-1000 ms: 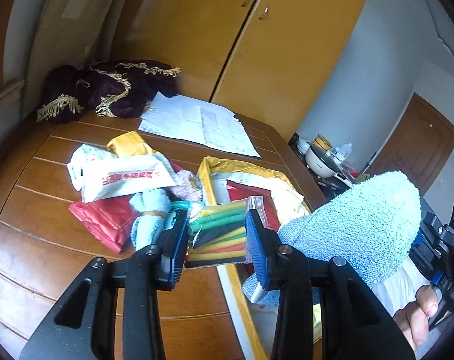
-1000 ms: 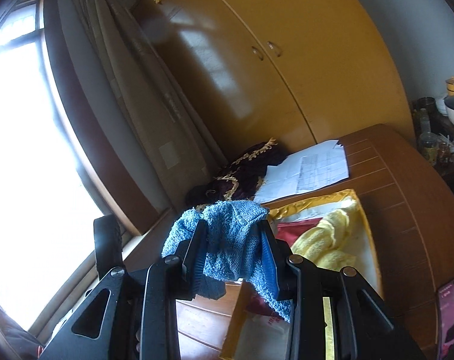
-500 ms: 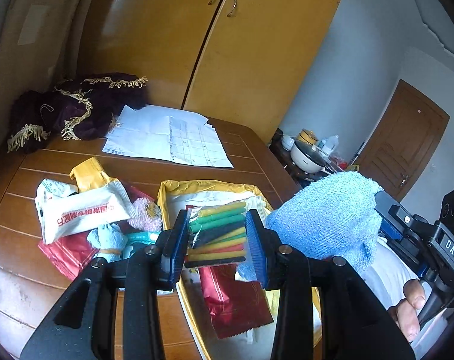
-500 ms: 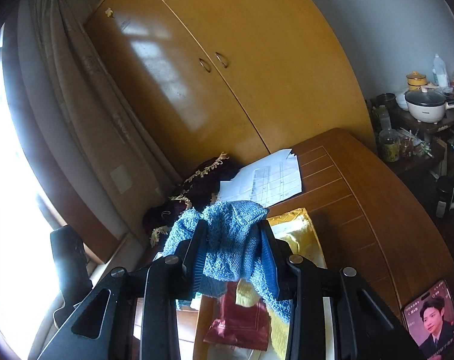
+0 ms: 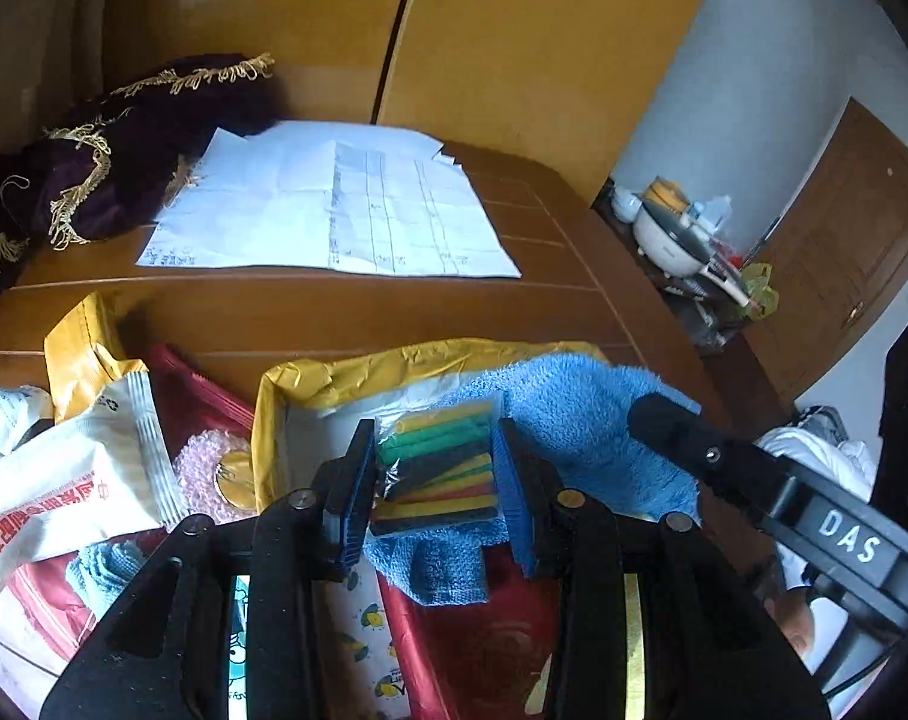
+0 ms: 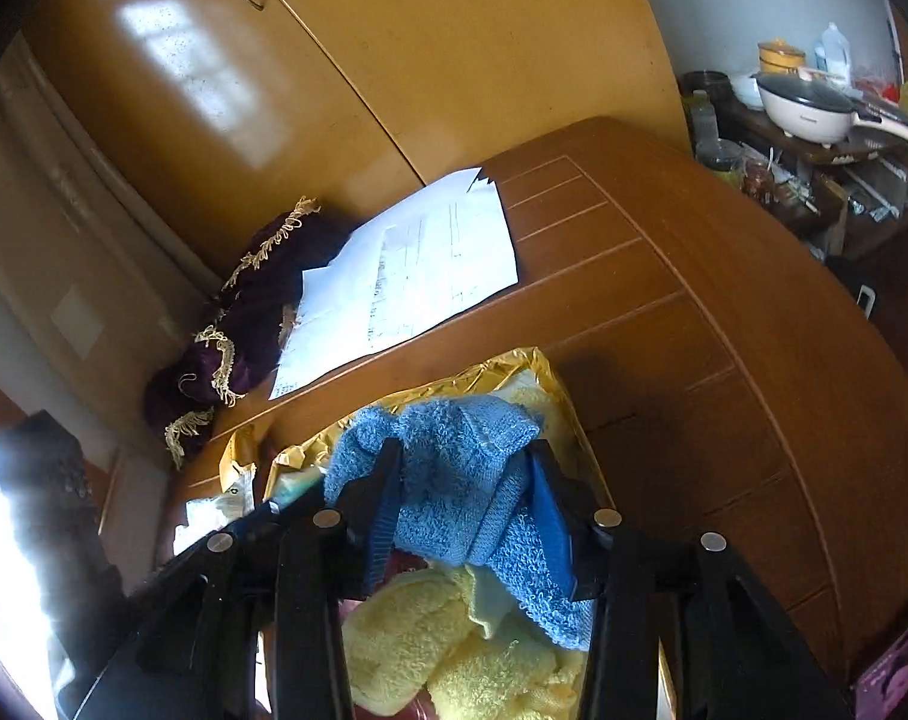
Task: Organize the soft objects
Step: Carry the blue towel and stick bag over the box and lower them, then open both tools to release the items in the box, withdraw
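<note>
Wooden table (image 6: 694, 312) with papers (image 5: 333, 210), against yellow cupboard doors (image 6: 454, 30)

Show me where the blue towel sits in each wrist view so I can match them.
Left wrist: the blue towel lies right of centre, over the gold-lined box, behind the left gripper and its pack of coloured sticks.
Right wrist: low centre, bunched between the fingers of the right gripper.
Shared landmark: the white papers.
</note>
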Demonstrator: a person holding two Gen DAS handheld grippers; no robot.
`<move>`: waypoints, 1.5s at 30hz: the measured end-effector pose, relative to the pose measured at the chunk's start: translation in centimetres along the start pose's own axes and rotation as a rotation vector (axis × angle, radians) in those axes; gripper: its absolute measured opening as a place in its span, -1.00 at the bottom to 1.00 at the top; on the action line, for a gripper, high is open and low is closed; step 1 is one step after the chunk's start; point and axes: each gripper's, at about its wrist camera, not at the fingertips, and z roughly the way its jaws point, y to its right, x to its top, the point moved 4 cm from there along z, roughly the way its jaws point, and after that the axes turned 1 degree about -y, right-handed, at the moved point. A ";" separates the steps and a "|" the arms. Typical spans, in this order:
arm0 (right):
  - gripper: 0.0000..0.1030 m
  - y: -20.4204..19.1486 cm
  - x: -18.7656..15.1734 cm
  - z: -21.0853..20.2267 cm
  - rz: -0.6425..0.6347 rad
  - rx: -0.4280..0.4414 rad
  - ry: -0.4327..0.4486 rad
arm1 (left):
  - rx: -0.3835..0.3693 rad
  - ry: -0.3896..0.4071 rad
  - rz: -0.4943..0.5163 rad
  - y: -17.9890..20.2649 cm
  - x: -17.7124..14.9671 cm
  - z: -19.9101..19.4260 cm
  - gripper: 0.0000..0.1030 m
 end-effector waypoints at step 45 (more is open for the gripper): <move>0.04 -13.3 -5.0 -2.0 -0.268 0.269 -0.069 | -0.065 0.097 -0.231 -17.6 -2.2 -6.9 0.40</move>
